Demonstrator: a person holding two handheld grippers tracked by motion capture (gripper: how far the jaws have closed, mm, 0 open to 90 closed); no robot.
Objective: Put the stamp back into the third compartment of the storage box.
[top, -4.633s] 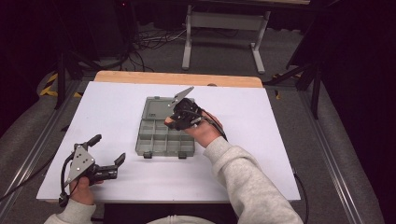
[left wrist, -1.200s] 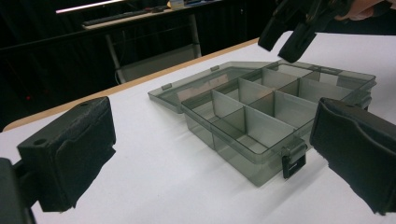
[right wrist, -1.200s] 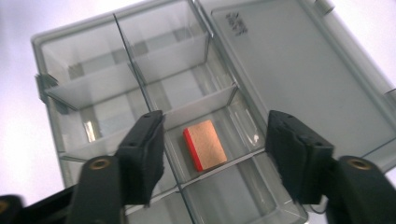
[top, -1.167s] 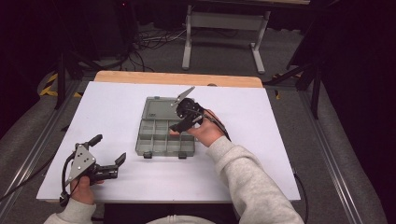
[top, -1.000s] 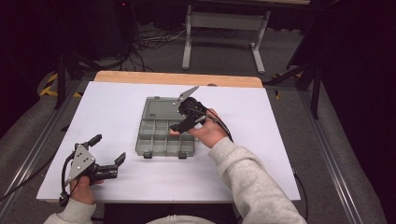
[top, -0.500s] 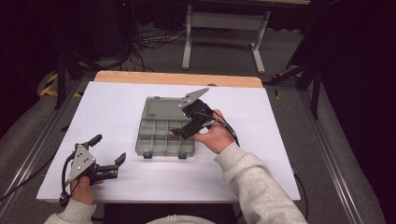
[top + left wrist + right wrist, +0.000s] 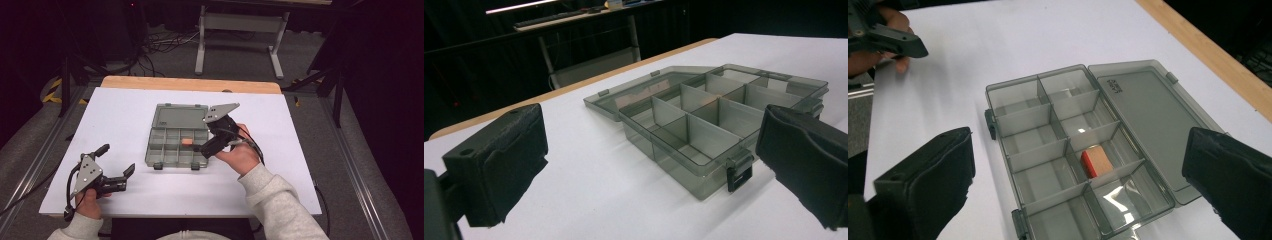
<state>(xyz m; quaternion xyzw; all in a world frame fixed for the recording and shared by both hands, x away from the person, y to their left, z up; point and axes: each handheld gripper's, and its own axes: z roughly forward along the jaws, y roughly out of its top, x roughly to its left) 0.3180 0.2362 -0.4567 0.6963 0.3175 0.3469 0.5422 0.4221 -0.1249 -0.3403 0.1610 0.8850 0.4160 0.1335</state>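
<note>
Looking along my right gripper (image 7: 212, 145), I find its jaws spread wide and empty, held above the compartment box (image 7: 176, 148) at its right side, touching nothing I can see. My left gripper (image 7: 116, 167) rests near the table's (image 7: 280, 150) front left corner, jaws likewise well apart and empty, clear of the box. A small orange-edged block (image 7: 1096, 161) lies in a compartment next to the open lid (image 7: 1148, 115). The box's long axis runs left to right, lid laid flat on the far side.

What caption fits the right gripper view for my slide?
Open right tongs above an open grey organizer box, one small orange-and-tan block in a compartment.
</note>
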